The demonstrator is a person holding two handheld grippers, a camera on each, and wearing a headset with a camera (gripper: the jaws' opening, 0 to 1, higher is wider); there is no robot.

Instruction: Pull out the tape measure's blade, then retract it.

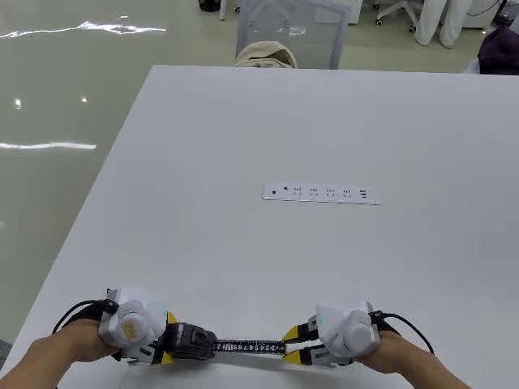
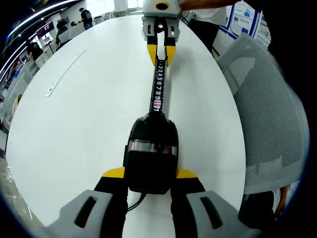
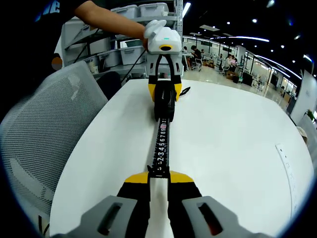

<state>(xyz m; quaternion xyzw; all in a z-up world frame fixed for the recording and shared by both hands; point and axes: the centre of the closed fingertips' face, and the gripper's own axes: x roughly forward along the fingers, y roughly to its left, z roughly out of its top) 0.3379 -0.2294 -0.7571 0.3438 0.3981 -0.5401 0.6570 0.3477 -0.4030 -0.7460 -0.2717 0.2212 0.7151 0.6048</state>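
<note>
**Blade drawn out between my two grippers**

My left gripper (image 1: 166,342) is clamped on the black plastic tape measure case (image 1: 191,341). My right gripper (image 1: 292,345) is pinched narrow on the free end of the white blade with black numbers (image 1: 251,347). The blade runs straight from one gripper to the other, low over the flat white table (image 1: 243,121) and close to its near edge.

From the head view I see both of my hands and the short length of blade between them. The long white power strip (image 1: 320,194) lies well apart, out in the middle of the table. The numbers on the blade are too small to read there.

The left gripper view shows the case from behind, wedged between my yellow-tipped jaws, and the digits run away from its mouth toward the other gripper. A grey mesh chair (image 2: 267,124) stands just off the table edge.

The right gripper view shows my jaws closed around the end of the blade, with the case facing me at the far end. Grey storage bins (image 3: 124,12) sit on shelving behind the hand holding it.
</note>
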